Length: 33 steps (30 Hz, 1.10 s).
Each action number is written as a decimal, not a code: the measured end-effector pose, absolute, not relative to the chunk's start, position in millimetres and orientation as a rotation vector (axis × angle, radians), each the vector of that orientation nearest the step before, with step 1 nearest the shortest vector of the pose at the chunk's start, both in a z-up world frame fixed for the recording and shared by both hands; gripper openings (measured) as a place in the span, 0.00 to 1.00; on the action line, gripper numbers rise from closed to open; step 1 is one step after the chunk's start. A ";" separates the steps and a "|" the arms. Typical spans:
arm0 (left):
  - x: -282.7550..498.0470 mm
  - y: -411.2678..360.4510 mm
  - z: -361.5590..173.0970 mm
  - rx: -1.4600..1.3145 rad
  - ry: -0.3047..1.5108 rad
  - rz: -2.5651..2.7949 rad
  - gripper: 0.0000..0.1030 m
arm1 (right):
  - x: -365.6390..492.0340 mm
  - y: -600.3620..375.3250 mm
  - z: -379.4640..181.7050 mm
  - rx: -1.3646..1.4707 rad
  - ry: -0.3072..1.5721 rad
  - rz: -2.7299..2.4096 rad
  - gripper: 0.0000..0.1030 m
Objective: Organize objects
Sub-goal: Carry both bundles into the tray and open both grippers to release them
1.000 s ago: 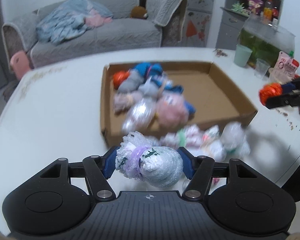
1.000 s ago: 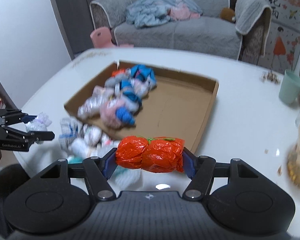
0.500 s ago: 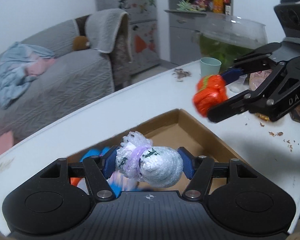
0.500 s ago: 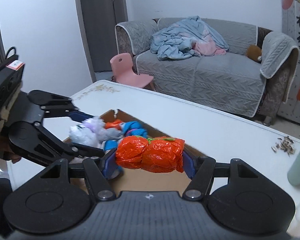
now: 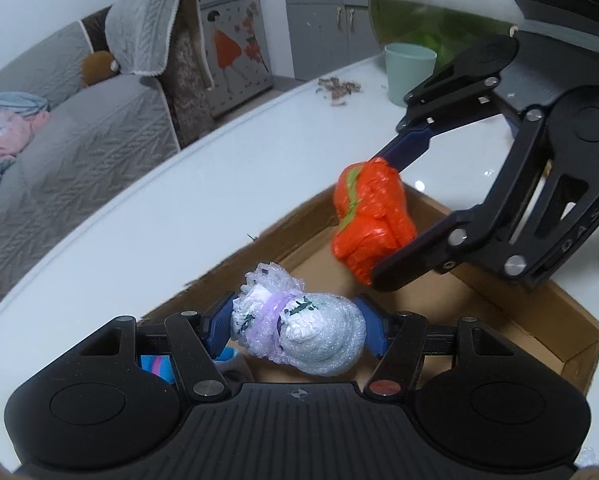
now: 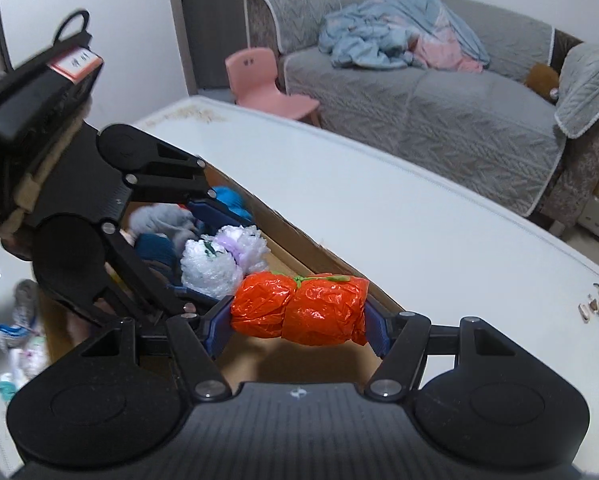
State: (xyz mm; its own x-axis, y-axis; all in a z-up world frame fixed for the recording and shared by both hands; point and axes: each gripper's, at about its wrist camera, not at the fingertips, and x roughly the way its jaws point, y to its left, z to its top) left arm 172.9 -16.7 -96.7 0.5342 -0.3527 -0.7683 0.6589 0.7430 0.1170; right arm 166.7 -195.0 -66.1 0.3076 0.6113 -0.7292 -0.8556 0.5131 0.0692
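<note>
The left tool [image 5: 297, 330] pinches a bubble-wrap bundle [image 5: 299, 332] by its ends – soft, probably light. At centre right, the right tool [image 6: 297, 322] pinches an orange bag [image 6: 299, 310] – crinkly, likely slippery.

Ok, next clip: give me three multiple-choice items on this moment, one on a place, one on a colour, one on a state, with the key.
1. Where is the orange bundle?
A. on the sofa
B. between the jaws of the right gripper, above the cardboard box
C. inside the green cup

2. What colour is the band around the bubble-wrap bundle?
A. purple
B. red
C. black

3. What state is the left gripper in?
A. open and empty
B. out of view
C. shut on the bubble-wrap bundle

Key: 1 B, both wrist views show it clamped over the box floor; 2 A, a pale purple band pinches its middle; 3 C, the blue pads press on both its ends.
</note>
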 end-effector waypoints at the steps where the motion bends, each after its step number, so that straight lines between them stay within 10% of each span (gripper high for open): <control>1: 175.0 -16.9 -100.2 0.421 0.812 -0.628 0.67 | 168.1 -196.4 -69.3 -0.359 0.791 1.000 0.60; 16: 184.5 -13.1 -113.6 0.359 0.863 -0.559 0.69 | 177.2 -201.3 -84.2 -0.357 0.846 0.948 0.61; 33: 165.9 6.5 -69.4 0.109 0.909 -0.265 0.87 | 185.1 -208.5 -51.2 -0.216 0.931 0.743 0.92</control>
State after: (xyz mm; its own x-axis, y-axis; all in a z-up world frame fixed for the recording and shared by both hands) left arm 165.9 6.5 -69.4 0.5849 -0.1809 -0.7907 0.2726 0.9620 -0.0185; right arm 185.1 -208.5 -51.2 0.3731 0.4857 -0.7905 -0.6633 0.7354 0.1387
